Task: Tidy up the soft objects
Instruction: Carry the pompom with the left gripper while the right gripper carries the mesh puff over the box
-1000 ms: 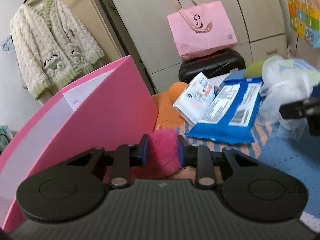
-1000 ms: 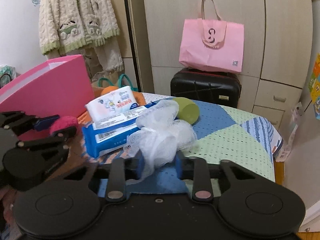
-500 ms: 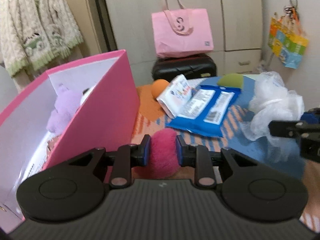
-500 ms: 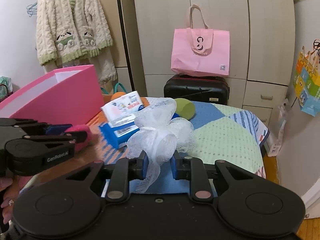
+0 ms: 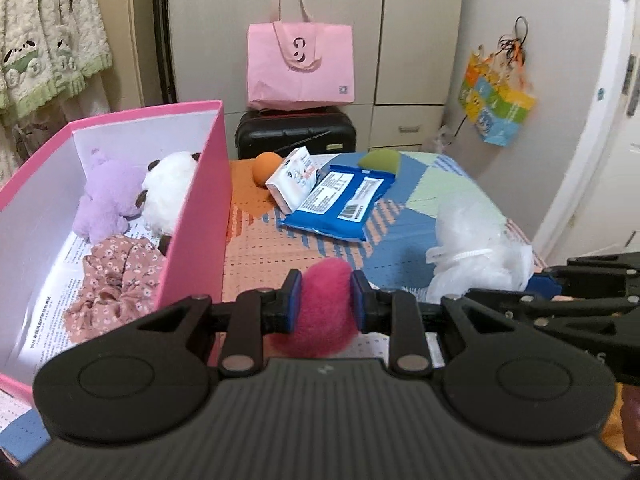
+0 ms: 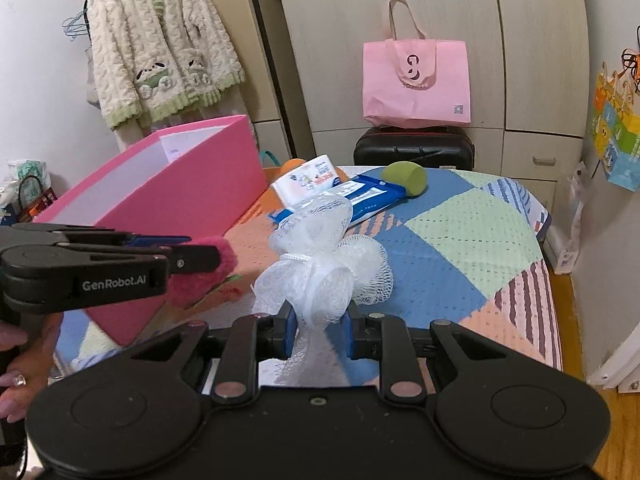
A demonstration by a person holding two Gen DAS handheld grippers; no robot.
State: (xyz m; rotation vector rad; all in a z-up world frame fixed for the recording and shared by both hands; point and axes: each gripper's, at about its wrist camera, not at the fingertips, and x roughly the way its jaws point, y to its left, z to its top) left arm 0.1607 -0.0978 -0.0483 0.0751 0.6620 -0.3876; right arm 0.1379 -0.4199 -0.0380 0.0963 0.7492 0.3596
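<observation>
Pink box [image 5: 192, 216] with three soft items; left fingers [image 5: 290, 304] clamping pink puff [image 5: 326, 308], right fingers [image 6: 290, 330] white mesh sponge [image 6: 320, 264].

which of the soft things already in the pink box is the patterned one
The floral fabric piece, dusty pink with small flowers, lies crumpled at the near end of the pink box. The purple plush and white plush behind it are plain.

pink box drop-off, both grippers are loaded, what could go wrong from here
The left gripper pinches only the edge of the fuzzy pink ball, so it might slip out before clearing the pink box wall. The white mesh pouf in the right gripper trails loose netting that could snag. The two grippers are close together and might bump.
</observation>
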